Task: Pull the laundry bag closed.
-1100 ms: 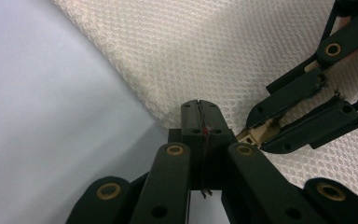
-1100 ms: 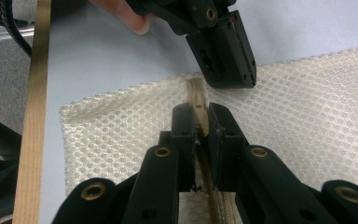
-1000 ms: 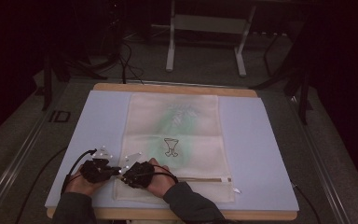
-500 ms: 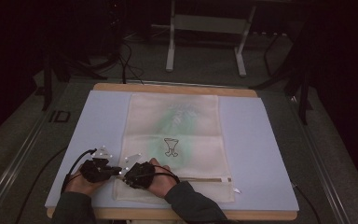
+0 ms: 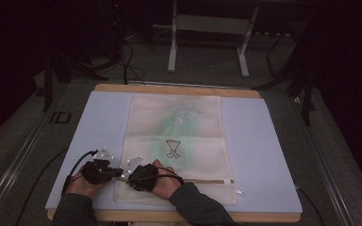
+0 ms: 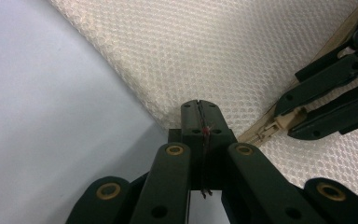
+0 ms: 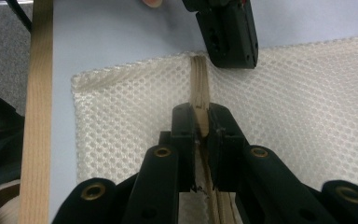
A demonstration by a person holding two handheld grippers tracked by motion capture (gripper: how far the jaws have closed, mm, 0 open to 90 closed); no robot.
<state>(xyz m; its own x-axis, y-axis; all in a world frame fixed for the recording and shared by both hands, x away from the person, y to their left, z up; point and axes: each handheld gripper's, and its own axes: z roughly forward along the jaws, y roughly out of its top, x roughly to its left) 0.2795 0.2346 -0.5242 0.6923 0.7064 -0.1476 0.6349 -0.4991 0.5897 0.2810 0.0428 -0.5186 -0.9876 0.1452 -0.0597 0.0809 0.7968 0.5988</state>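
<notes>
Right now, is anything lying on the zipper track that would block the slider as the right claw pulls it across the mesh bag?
Nothing visible does. The right claw is shut on the zipper slider, and the zipper track runs bare across the mesh bag. The left claw pins the bag's edge behind it.

1. One mesh bag (image 5: 174,141), centre of the frame.
2. One zipper (image 5: 207,181), lower centre.
3. Two tongs: left (image 5: 115,173) and right (image 5: 125,175), lower left.
4. One counter (image 5: 264,155).
</notes>
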